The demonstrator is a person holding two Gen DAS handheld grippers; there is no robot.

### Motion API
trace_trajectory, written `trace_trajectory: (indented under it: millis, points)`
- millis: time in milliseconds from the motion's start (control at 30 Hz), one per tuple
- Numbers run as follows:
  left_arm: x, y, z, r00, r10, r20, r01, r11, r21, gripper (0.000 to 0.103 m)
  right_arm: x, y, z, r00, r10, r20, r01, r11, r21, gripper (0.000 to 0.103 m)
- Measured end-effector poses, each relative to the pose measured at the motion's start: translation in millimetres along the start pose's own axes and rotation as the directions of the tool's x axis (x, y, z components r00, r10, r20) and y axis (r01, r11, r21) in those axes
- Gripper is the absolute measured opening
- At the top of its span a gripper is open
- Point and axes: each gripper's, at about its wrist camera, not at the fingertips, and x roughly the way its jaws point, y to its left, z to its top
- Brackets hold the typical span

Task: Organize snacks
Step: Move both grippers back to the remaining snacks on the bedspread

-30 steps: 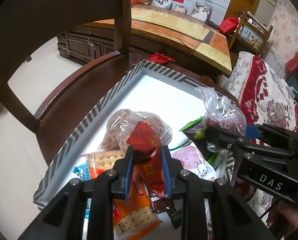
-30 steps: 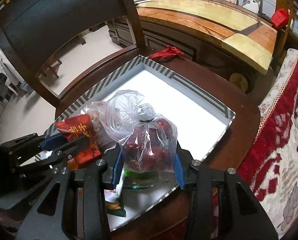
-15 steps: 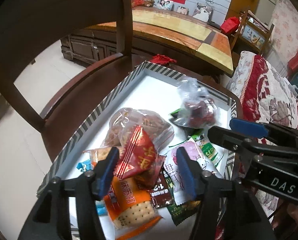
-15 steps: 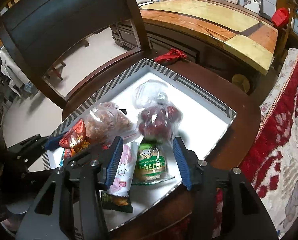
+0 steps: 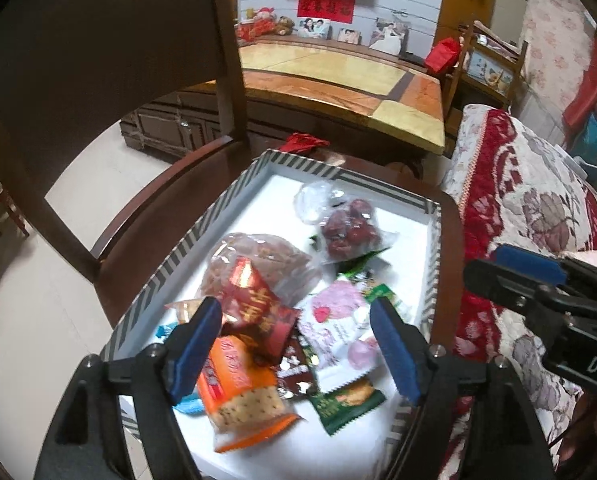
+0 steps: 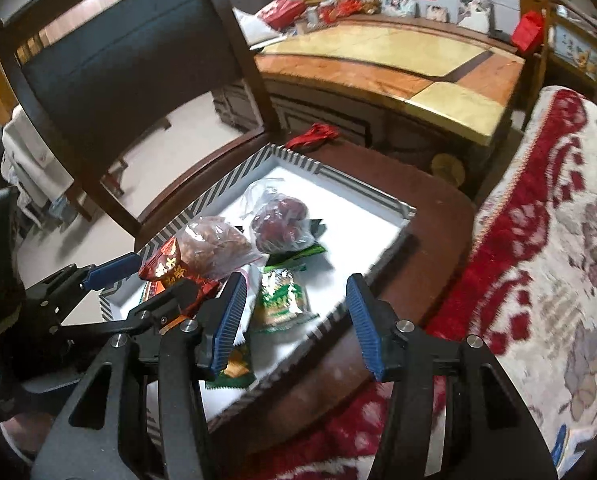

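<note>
Left gripper [image 5: 296, 346] and right gripper [image 6: 292, 322], both empty; the left's jaws have just been opening, now spread wide, above the snacks heaped at the near end of the striped tray [image 5: 186, 248]. The red packet [image 5: 254, 308] rests loosely atop the heap, beside the bagged dates [image 6: 280, 226]. Risk: a careless next reach could snag the slack bag film or nudge the top packet off the pile, and the tray, sitting on a chair seat [image 6: 430, 216], could shift.

Box [image 5: 186, 248] rim grey/white striped, inside white; cracker pack [image 5: 238, 396] orange.
</note>
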Motion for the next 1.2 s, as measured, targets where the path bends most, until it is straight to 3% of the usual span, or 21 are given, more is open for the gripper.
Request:
trace_trajectory:
  millis: [467,667,800,1200]
  points:
    - [-27,-85,-26,0.997,-0.076,0.015,0.073,0.989,0.132,0.085,-73,-64,-69,0.994,-0.105,0.04,0.098,0.985,0.139,0.052]
    - [-35,-131,-40,0.993,-0.119,0.004,0.115,0.971,0.208,0.087,-109,-95,-107,0.984,-0.174,0.043,0.162,0.968,0.192,0.052]
    - [-38,-158,-48,0.99,-0.143,-0.008,0.14,0.958,0.252,0.087,-130,-118,-133,0.978,-0.204,0.036,0.189,0.952,0.241,0.063]
    - [-40,-215,-70,0.984,-0.173,-0.046,0.178,0.919,0.352,0.087,-165,-170,-194,0.968,-0.25,0.001,0.232,0.903,0.362,0.063]
